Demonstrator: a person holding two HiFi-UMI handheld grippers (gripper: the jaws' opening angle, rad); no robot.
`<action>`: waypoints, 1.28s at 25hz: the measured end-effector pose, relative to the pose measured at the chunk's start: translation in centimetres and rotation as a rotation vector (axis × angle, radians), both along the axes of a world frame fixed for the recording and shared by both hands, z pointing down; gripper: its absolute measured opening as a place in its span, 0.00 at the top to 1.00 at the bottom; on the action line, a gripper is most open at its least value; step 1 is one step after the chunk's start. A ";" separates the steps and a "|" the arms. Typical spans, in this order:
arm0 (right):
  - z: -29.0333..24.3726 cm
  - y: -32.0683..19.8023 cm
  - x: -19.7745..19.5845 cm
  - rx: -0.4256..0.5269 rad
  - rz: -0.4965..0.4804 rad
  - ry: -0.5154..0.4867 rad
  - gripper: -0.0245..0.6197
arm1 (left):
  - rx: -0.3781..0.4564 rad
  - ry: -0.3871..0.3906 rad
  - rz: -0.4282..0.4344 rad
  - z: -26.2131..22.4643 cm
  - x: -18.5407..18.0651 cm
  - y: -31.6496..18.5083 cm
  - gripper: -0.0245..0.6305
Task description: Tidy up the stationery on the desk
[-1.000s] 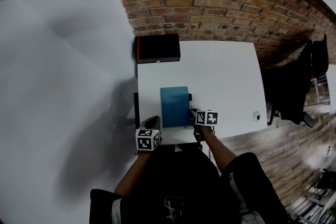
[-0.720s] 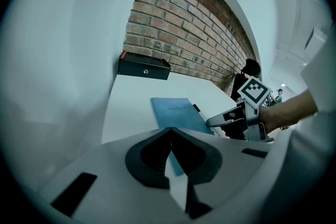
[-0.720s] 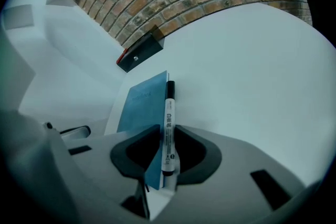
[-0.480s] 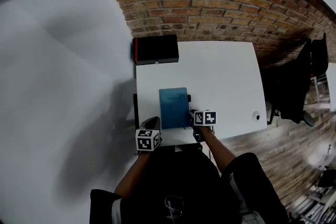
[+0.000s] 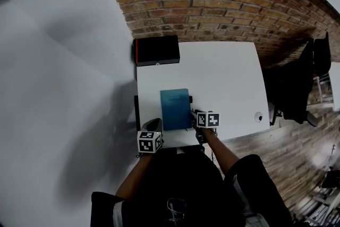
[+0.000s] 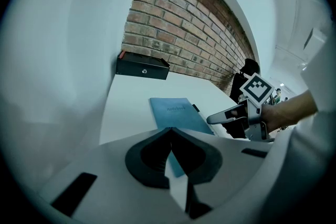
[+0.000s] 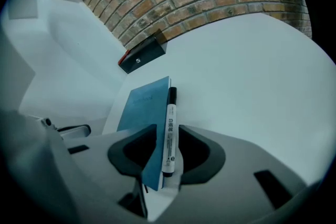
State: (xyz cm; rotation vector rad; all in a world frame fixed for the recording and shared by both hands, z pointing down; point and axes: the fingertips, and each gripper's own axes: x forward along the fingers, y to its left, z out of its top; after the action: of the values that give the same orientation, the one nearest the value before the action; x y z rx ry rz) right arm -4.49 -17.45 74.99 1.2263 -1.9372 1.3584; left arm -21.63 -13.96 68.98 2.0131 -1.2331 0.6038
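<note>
A blue notebook [image 5: 175, 106] lies flat on the white desk [image 5: 223, 72], near its front edge. A black-capped white marker [image 7: 169, 128] lies along the notebook's right edge. My right gripper [image 5: 194, 117] is at the notebook's near right corner. In the right gripper view its jaws [image 7: 167, 157] stand closed in on the marker's near end, with the notebook's [image 7: 142, 105] corner pressed between them too. My left gripper [image 5: 153, 126] hovers at the desk's front left edge, shut and empty [image 6: 170, 131], pointing past the notebook [image 6: 176, 113] toward the right gripper [image 6: 231, 115].
A black box [image 5: 157, 49] with a red side sits at the desk's back left corner against the brick wall. A small round white object [image 5: 259, 117] rests near the front right edge. A black chair [image 5: 297, 87] stands to the right.
My right gripper has edged slightly left toward the notebook's corner. The left gripper and notebook have barely moved.
</note>
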 end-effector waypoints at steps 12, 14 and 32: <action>-5.8 -1.0 1.6 0.296 0.149 0.064 0.88 | 0.101 -0.003 0.066 -2.2 0.4 -1.1 0.94; -6.2 -0.5 1.6 0.321 0.133 0.097 0.91 | 0.127 0.003 0.062 -2.8 0.5 -1.0 0.94; -17.0 10.3 2.6 0.666 -0.066 0.161 0.93 | 0.287 -0.033 -0.033 -8.9 4.5 10.5 0.94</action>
State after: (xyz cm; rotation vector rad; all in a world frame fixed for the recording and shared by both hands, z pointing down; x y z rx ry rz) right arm -1.87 -7.10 58.02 1.4791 -2.3656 0.5546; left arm -17.18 -3.45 60.04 2.2183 -1.4378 0.4670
